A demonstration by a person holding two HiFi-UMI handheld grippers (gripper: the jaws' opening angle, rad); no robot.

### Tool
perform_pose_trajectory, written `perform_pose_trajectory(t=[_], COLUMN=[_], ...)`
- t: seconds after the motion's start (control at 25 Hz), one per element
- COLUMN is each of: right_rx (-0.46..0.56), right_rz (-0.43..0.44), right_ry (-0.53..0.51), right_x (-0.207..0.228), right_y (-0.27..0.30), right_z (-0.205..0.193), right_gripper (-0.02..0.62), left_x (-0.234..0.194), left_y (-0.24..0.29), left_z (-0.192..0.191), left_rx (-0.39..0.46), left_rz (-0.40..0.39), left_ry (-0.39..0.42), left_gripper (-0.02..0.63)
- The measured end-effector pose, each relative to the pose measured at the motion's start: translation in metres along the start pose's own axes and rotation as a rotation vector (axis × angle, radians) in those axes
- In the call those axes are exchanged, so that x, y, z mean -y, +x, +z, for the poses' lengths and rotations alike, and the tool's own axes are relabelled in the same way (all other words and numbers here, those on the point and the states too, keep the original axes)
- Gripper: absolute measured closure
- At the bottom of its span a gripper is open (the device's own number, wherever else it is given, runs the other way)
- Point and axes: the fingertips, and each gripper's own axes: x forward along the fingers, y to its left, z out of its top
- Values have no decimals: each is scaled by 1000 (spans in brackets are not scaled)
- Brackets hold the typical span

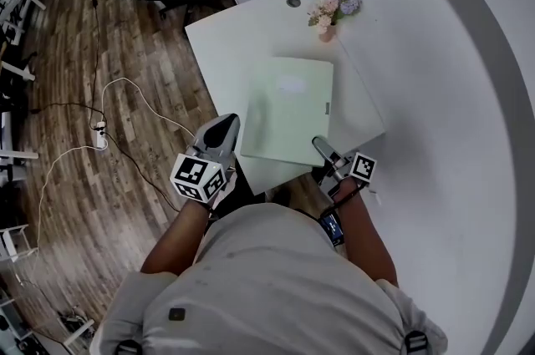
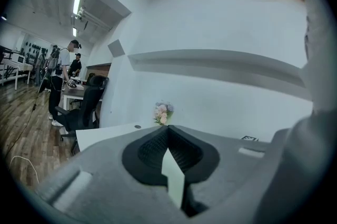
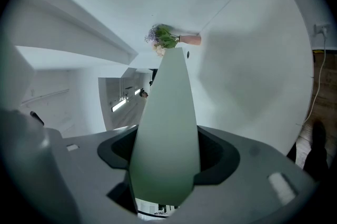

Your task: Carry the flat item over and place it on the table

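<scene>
The left gripper (image 2: 169,138) has its jaws closed on the near edge of a thin, flat, pale green rectangular sheet (image 2: 174,181), which shows between them only as a narrow sliver. The right gripper (image 3: 167,149) has its jaws standing wide apart. The sheet's near right corner lies between them, broad face to the camera, and no pad is seen pressing on it.

From the head view, the sheet lies out over the near right part of a white rectangular table (image 1: 226,44), with a gripper at each near corner. A soft shadow runs beside its left edge, so that side seems a little raised. It is unclear whether the far edge touches the tabletop.

At the table's far right corner stands a small pink vase of pink and lilac flowers (image 1: 333,4), well apart from the sheet. Wooden flooring (image 1: 84,94) with loose white cables lies to the left, and a plain white wall curves round on the right.

The sheet looks light, thin and smooth. It probably flexes a little, and it could slide out of a loose pinch. It does not look fragile. The two near corners seem the best holds, keeping it level.

A small grey tag sits at the sheet's right edge, too small to read. The gripper cubes carry black and white square markers, with no readable words.
</scene>
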Motion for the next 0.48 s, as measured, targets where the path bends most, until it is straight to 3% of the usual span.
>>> perform_pose_trajectory(t=[0.16, 0.48], right_rx=[16, 14], right_rz=[-37, -89], right_ry=[-3, -6], right_x=[-3, 62], right_y=[0, 65], right_z=[0, 39], right_gripper=[285, 282], left_x=[-2, -73], left_y=[-3, 47], left_z=[12, -19], left_rx=[-19, -78], left_rz=[-9, -2], left_ry=[-5, -27], left_gripper=[606, 606])
